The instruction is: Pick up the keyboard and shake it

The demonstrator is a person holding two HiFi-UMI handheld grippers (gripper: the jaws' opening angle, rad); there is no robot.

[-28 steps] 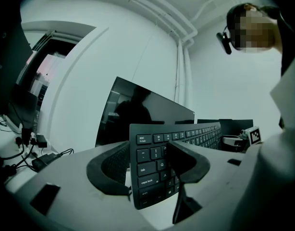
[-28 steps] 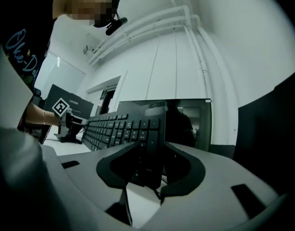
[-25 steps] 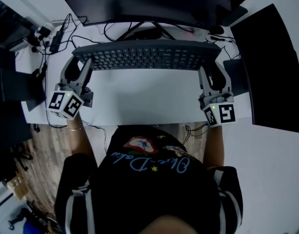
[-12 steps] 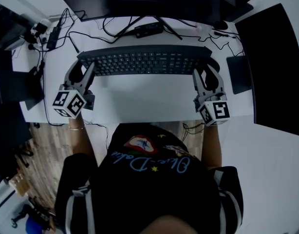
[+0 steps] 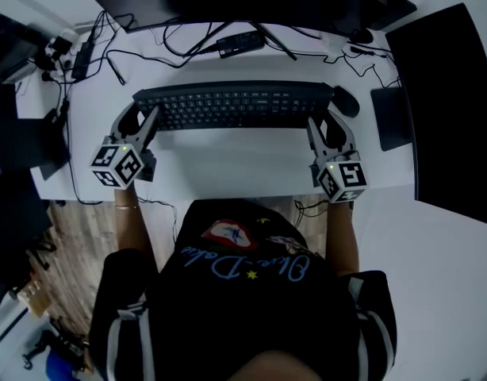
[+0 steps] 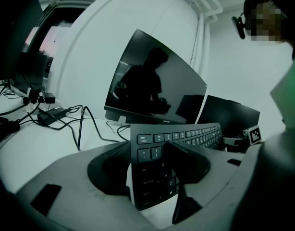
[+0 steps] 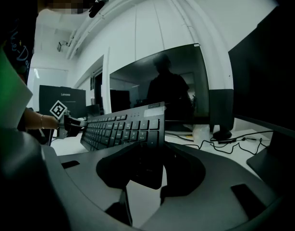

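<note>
The left claw (image 5: pixel 140 119) and the right claw (image 5: pixel 327 124) each clench one end of the keyboard (image 5: pixel 235 105). It stays balanced between them, tilted, and seems lifted just above the white surface (image 5: pixel 228 161), ready for shaking.

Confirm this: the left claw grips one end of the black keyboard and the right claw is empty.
The right claw is not empty: the right gripper view shows it gripping the other end of the keyboard. The left claw does grip one end.

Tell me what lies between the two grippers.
The keyboard, its ends clamped in the left gripper and right gripper; the head view shows it.
</note>
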